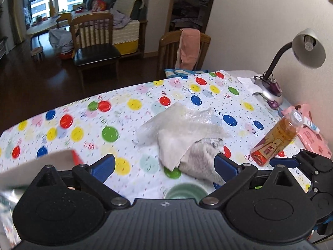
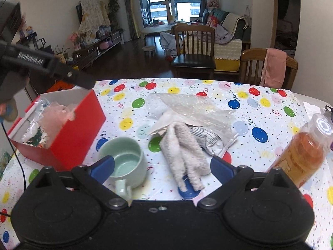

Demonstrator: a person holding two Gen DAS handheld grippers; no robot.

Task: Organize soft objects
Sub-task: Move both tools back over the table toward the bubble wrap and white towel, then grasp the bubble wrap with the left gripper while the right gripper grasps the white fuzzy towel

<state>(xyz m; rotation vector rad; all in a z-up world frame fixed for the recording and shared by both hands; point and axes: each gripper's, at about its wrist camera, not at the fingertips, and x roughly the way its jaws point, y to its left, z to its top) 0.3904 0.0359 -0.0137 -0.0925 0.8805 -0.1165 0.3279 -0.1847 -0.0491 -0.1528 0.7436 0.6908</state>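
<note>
Towel between spread right fingers

Green mug near table edge; orange drink bottle right; desk lamp behind

Soft items lie heaped mid-table: 1 fluffy grey-white cloth — folded lengthwise, nearest the camera — overlapping a crumpled printed wrapper and clear bubble wrap. A red box at left, open-topped, holds pink plastic and other bagged items.
</note>
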